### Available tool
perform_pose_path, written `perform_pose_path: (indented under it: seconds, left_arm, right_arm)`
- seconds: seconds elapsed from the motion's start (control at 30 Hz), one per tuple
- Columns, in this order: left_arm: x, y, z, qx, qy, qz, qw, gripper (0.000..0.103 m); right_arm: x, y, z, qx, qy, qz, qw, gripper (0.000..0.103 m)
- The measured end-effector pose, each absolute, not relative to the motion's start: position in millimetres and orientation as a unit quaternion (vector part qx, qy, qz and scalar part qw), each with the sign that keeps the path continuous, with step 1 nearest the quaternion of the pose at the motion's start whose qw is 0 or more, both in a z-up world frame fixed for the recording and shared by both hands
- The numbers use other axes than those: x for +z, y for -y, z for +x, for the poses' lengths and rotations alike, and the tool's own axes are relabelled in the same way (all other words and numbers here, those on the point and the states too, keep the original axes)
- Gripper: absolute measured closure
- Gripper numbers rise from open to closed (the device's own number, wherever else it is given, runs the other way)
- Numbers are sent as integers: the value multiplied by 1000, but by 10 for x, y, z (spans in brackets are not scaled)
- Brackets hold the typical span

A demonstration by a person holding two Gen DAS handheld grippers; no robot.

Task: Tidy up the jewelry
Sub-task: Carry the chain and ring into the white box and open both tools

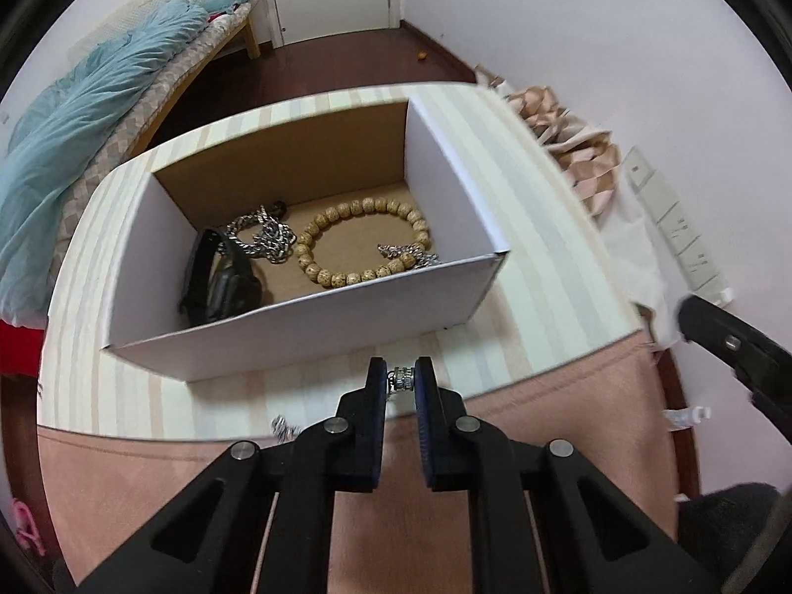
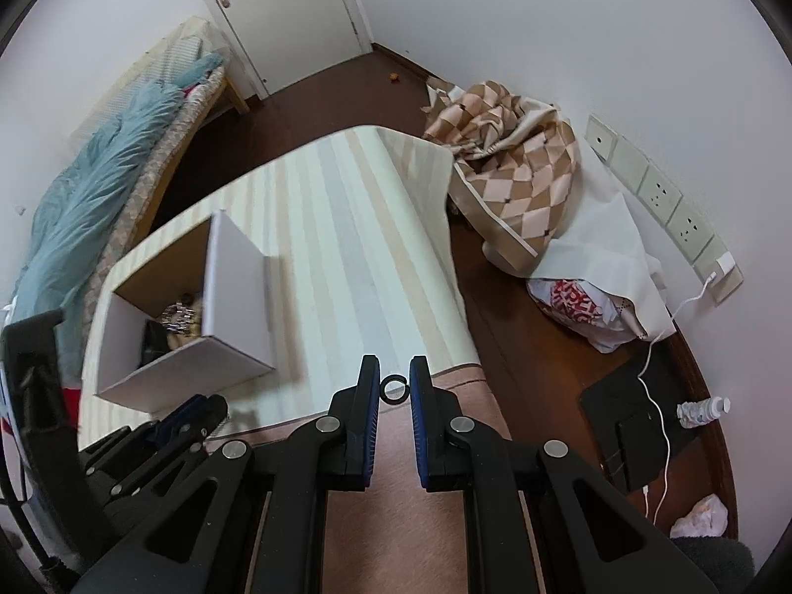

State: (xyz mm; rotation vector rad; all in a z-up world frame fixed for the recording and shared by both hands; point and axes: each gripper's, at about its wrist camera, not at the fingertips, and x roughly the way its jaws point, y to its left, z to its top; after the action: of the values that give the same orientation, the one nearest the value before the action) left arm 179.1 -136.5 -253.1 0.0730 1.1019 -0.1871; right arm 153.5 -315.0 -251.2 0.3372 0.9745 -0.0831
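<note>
Risk lay in thin pinches: left gripper clamped a silver ring short of the box; right gripper pinched a black ring edgewise. Either could slip or twist free before clearing the wall.

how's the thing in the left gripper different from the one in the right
The left gripper pinches a silver, sparkly band ring; the right gripper pinches a plain black ring. The silver ring looks wide and textured, the black ring thin and smooth. Both are held between the fingertips, outside the white box.
</note>
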Motion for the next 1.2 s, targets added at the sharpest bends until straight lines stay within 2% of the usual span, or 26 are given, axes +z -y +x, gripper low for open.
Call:
perform_pose_path:
  seconds: [0.47,0.67,0.77,0.93,1.2]
  left_arm:
    - [-1293,679,1591,-145,-484,-56,861,94]
    - [-644,495,1797,-169,-447,-72,876,94]
    - [-490,464,1982,-172,-439,-68,880,94]
    - [-611,391,2348,-156,-459,-63,872,94]
    - [-1230,245,2751,-133,-530,-89,832,94]
  right_arm:
    - [-1523,2737,1609,57,-412,168,893,90]
    - [-1293,2520,1855,97,-409,163,893,90]
    - [-1274,2430,2023,112,-417,162,887,90]
    - [-1428,2249,2388,126,-454,153,869,90]
    - [-1783,2094,2683,128,-498,135,847,90]
